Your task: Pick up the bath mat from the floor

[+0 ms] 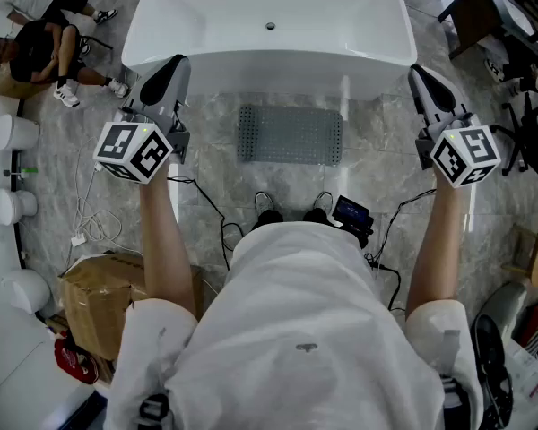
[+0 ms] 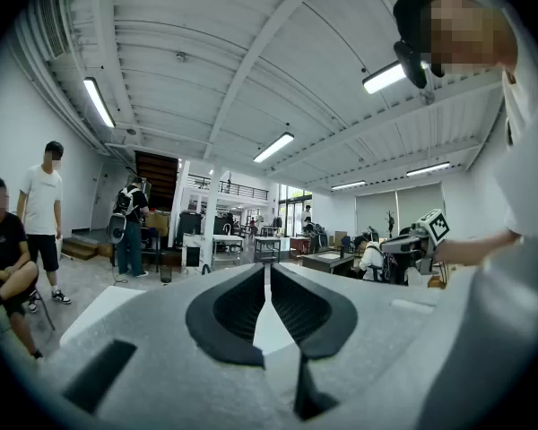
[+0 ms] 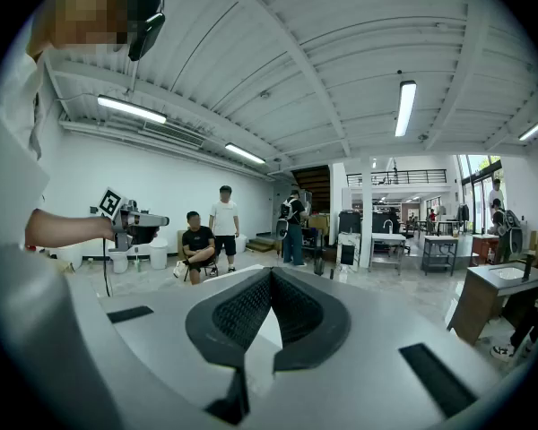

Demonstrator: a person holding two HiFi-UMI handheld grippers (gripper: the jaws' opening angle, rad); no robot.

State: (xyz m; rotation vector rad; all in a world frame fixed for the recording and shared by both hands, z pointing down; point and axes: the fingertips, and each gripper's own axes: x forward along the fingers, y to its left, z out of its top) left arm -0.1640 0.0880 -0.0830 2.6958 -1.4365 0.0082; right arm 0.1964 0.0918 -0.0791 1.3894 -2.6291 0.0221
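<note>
- left gripper (image 2: pixel 267 271): its jaws are pressed together at the tips, with nothing between the pads. it holds nothing and touches nothing, and it is held out level in the air.
- right gripper (image 3: pixel 269 276): its jaws are also closed tip to tip and empty. it is raised clear of everything and tipped slightly downward.
- in the head view the two grippers sit well apart, one on each outstretched arm, either side of the bath mat (image 1: pixel 290 134) and high above it.
- the bath mat is grey and studded. it lies flat on the floor (image 1: pixel 206 164) just in front of the white bathtub (image 1: pixel 269 65), with its long edge parallel to the tub's front wall. neither gripper is touching it.
- the floor is grey marbled tile. black cables (image 1: pixel 217 213) trail across it near the person's dark shoes (image 1: pixel 270 217), and a small black device (image 1: pixel 351 211) sits just beside them.
- a cardboard box (image 1: pixel 103 298) stands to the lower left, with white cords (image 1: pixel 94 227) just beyond it.
- the room is a large open workshop with a white beamed ceiling and strip lights (image 3: pixel 405 106). a seated person (image 3: pixel 197 247) and other people standing are by the far wall.
</note>
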